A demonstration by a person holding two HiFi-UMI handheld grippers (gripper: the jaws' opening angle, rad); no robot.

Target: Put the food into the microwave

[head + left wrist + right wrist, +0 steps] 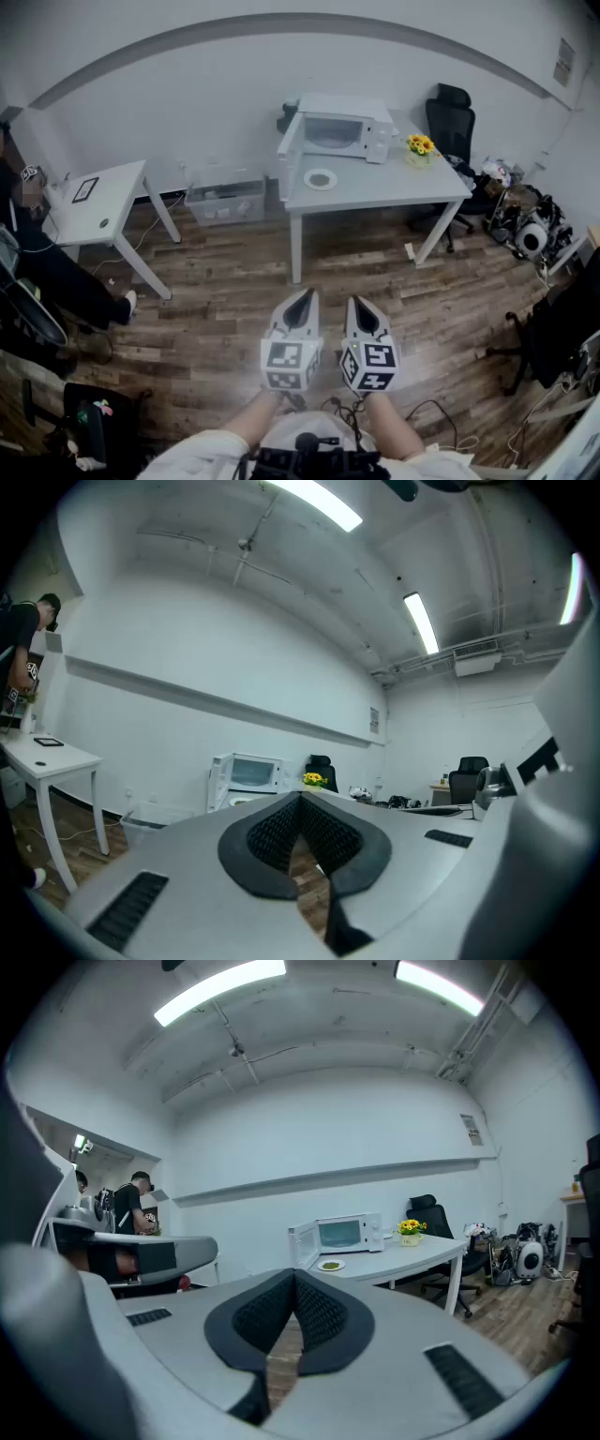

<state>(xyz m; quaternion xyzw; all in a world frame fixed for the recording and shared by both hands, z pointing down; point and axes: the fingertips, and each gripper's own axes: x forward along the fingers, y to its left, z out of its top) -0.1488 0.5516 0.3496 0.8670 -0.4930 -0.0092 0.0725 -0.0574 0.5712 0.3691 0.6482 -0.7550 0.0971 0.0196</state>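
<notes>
A white microwave (pixel 339 133) stands at the back of a white table (pixel 403 187), its door swung open to the left. In front of the door a white plate with green food (pixel 320 178) lies on the table. The microwave (pixel 349 1234) and the plate (pixel 330 1266) also show far off in the right gripper view; the microwave (pixel 251 772) shows in the left gripper view. My left gripper (pixel 302 302) and right gripper (pixel 361 309) are side by side over the wooden floor, well short of the table. Both are shut with nothing in them.
A pot of yellow flowers (pixel 419 147) sits at the table's right back. A black office chair (pixel 451 122) stands behind it. A smaller white table (pixel 98 202) is at the left, a clear storage box (pixel 225 202) between the tables. Gear and cables lie at the right wall.
</notes>
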